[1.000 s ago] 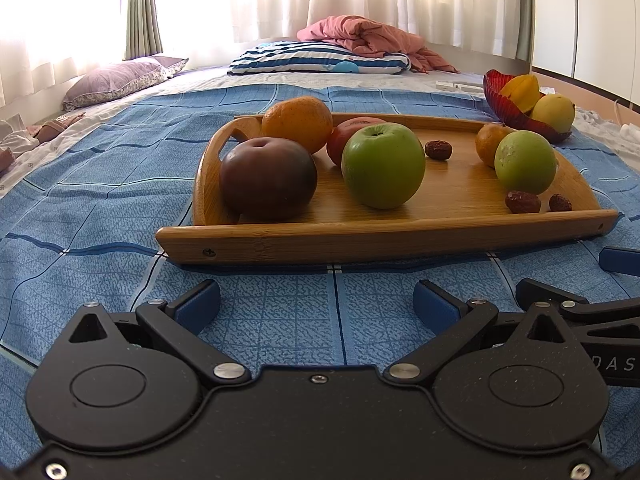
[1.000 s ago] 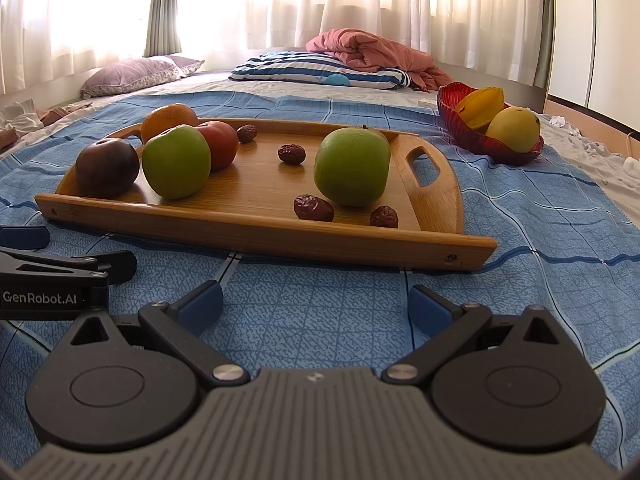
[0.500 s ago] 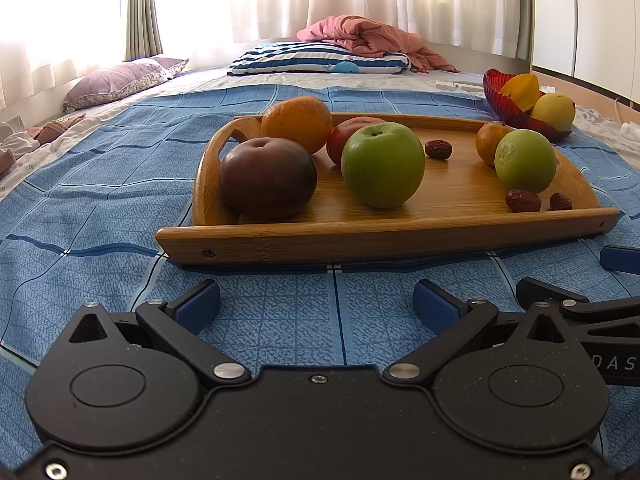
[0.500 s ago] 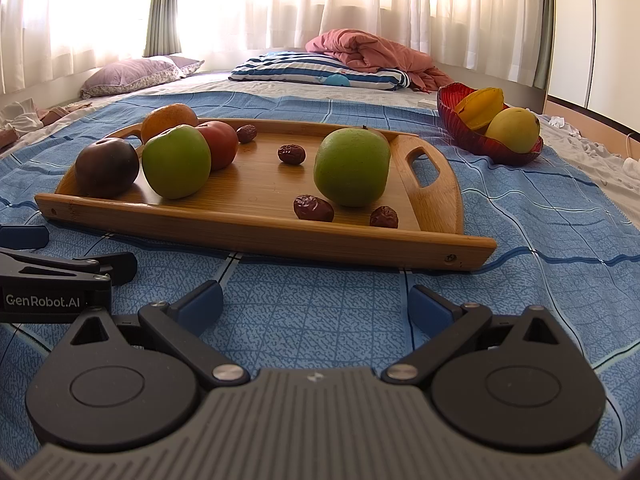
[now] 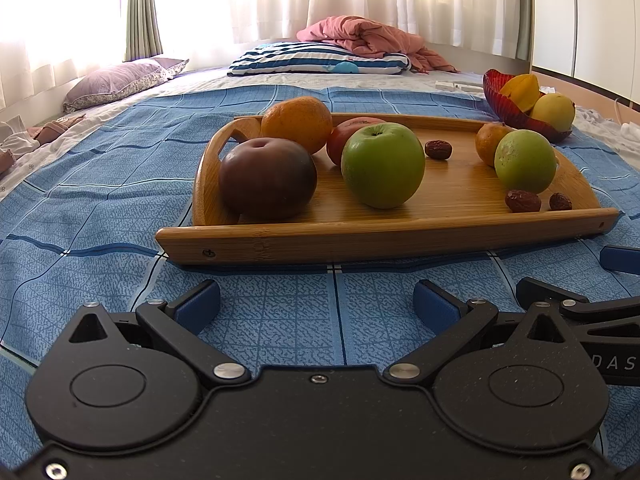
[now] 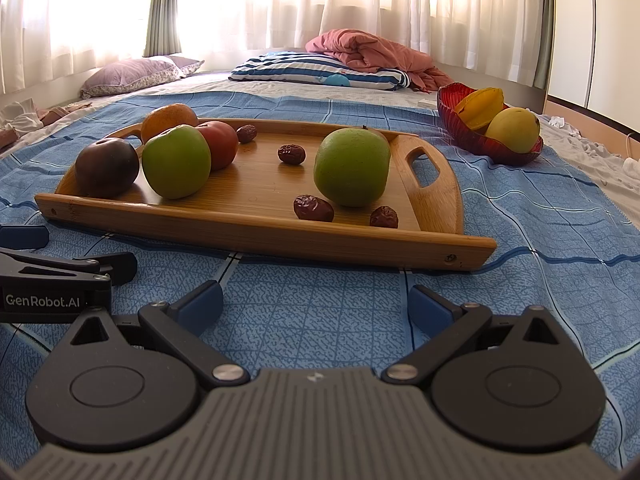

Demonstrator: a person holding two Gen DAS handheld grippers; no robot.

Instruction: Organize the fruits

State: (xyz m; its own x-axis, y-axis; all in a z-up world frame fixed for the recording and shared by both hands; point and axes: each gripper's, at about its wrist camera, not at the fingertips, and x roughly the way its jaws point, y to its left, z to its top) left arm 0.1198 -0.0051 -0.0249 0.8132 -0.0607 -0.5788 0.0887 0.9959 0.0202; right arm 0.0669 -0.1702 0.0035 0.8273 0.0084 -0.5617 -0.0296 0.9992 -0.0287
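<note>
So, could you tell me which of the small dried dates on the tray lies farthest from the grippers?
The date at the tray's far edge, right beside the red apple. The other three dates lie nearer: one mid-tray, two by the front rim.

blue checked bedspread (image 5: 100,184), striped pillow (image 5: 316,60), pink blanket (image 6: 372,50), curtains (image 6: 320,0)

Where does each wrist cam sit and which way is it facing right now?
Left wrist: low over the blue bedspread, off the wooden tray's left end, facing the window; own open left gripper shows, plus right gripper at frame right.
Right wrist: same height, off the tray's right end; own open right gripper, left gripper at frame left.
Shared: tray, both green apples, red bowl.
</note>
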